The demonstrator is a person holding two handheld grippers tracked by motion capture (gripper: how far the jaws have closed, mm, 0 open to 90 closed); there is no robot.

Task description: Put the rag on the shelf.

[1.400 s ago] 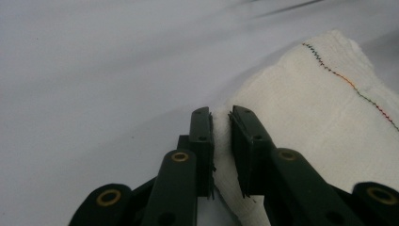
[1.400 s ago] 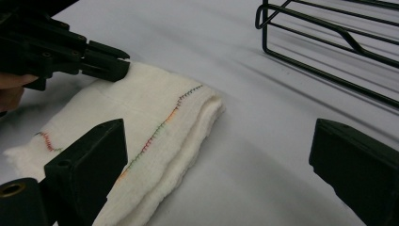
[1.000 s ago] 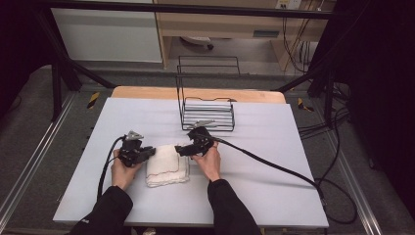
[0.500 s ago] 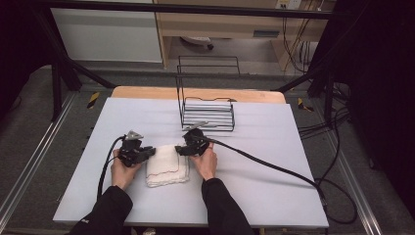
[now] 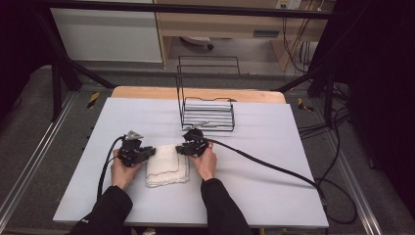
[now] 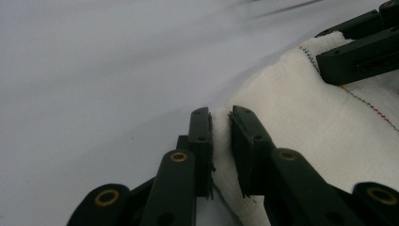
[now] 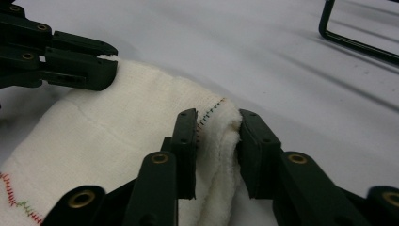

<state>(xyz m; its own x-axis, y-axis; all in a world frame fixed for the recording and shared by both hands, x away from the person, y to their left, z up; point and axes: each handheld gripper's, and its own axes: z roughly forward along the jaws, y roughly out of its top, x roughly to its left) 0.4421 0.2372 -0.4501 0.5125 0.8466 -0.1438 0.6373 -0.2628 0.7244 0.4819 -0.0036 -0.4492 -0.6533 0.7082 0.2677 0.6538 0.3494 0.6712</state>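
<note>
A folded white cloth with coloured stitching lies on the white table, in front of the person. My left gripper is shut on the cloth's far left corner; in the left gripper view its jaws pinch a fold of the cloth. My right gripper sits at the far right corner. Its jaws have just been closing, and in the right gripper view both pads press on a thick fold of the cloth. The left gripper faces it across the cloth.
A black wire rack stands just beyond the right gripper, and its base wire runs close by. A thick black cable trails right across the table. Bare table lies left, right and in front of the cloth.
The right gripper has shifted slightly left onto the cloth's far right corner. The left gripper and the cloth have stayed where they were.
</note>
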